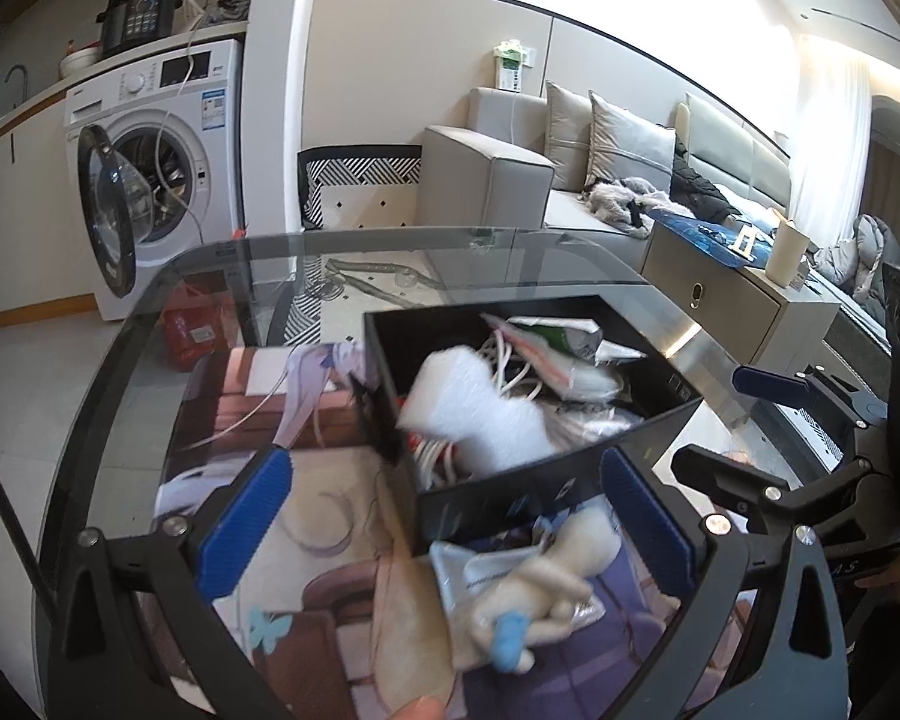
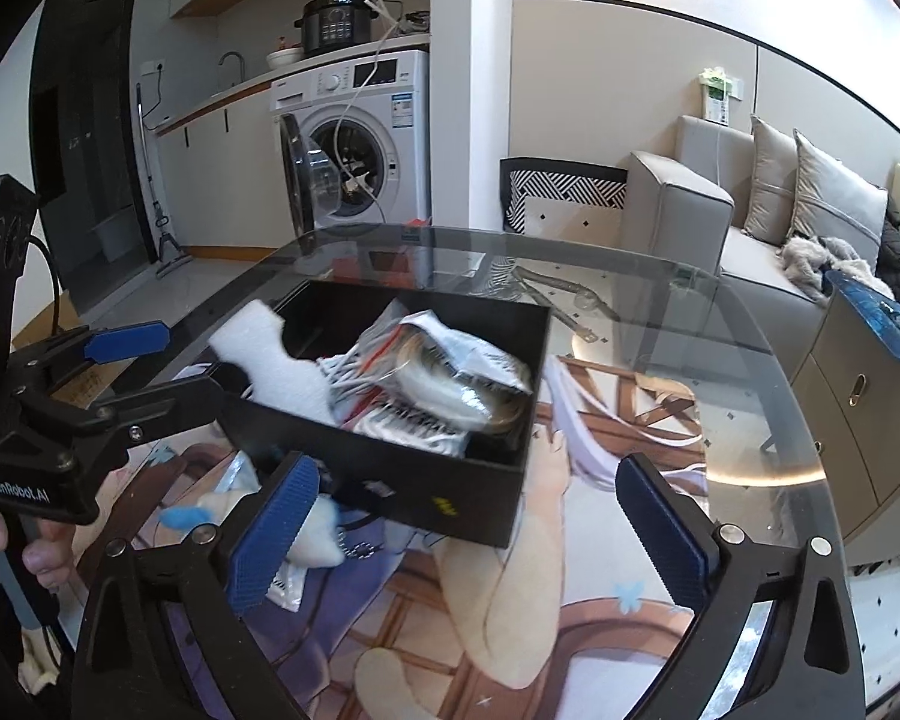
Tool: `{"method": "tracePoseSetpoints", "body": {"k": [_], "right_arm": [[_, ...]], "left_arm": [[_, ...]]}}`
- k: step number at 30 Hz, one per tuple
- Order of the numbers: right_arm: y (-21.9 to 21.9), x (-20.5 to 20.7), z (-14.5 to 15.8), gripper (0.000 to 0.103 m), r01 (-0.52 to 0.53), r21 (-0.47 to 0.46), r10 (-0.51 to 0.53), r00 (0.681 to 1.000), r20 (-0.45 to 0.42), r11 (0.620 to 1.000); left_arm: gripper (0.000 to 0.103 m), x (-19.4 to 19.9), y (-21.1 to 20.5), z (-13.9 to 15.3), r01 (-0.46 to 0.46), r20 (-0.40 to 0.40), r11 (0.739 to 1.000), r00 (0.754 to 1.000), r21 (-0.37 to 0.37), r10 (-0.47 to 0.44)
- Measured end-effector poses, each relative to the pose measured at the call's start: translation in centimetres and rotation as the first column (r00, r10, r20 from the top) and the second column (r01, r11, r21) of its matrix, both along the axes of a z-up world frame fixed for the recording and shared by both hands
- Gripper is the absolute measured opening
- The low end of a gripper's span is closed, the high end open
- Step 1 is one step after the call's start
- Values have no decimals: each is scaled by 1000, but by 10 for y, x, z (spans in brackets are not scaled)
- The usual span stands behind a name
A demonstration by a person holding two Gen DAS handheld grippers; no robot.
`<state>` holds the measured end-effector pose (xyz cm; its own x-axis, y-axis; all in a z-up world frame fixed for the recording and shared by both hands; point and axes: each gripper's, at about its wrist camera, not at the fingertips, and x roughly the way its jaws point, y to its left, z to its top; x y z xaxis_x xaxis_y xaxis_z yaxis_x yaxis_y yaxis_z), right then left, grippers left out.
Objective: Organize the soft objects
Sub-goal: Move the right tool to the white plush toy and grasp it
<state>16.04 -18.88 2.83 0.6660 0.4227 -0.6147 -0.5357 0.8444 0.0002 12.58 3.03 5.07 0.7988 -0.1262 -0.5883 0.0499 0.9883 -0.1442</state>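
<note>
White foam (image 1: 474, 408) in black box (image 1: 510, 489).

Both fisheye cameras look forward and downward along their own blue fingers, from close above the glass table (image 1: 150, 300). The left view stands left of the black box (image 1: 510, 489), the right view right of it. Both share the box and the far washing machine (image 2: 366, 138).

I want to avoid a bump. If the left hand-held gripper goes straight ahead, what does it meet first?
Probably the near wall of the black box, above the small plush toy. The left hand-held gripper is open and empty; depth is unclear.
</note>
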Motion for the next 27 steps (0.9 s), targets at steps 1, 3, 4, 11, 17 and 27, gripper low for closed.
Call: {"method": "tracePoseSetpoints", "body": {"k": [1, 3, 4, 11, 17, 27], "right_arm": [[0, -1, -1, 102, -3, 5, 3, 1000, -5, 1000], [2, -6, -4, 102, -9, 15, 9, 1000, -19, 1000], [3, -8, -5, 102, -14, 17, 14, 1000, -24, 1000], [11, -18, -17, 102, -24, 2, 25, 999, -49, 1000], [18, -25, -22, 102, -42, 23, 43, 996, -80, 999], [43, -32, -38, 102, -91, 9, 92, 989, -117, 996]], "left_arm": [[103, -3, 2, -1, -4, -2, 1000, 1000, -2, 4], [103, -10, 7, -3, -14, -2, 1000, 1000, -6, 14], [103, -13, 9, -4, -15, -3, 1000, 1000, -6, 15], [103, -29, 19, -16, -36, -25, 999, 999, -2, 36], [103, -36, 21, -20, -46, -35, 999, 998, 7, 46], [103, -44, 41, -30, -95, -69, 995, 993, -33, 93]]}}
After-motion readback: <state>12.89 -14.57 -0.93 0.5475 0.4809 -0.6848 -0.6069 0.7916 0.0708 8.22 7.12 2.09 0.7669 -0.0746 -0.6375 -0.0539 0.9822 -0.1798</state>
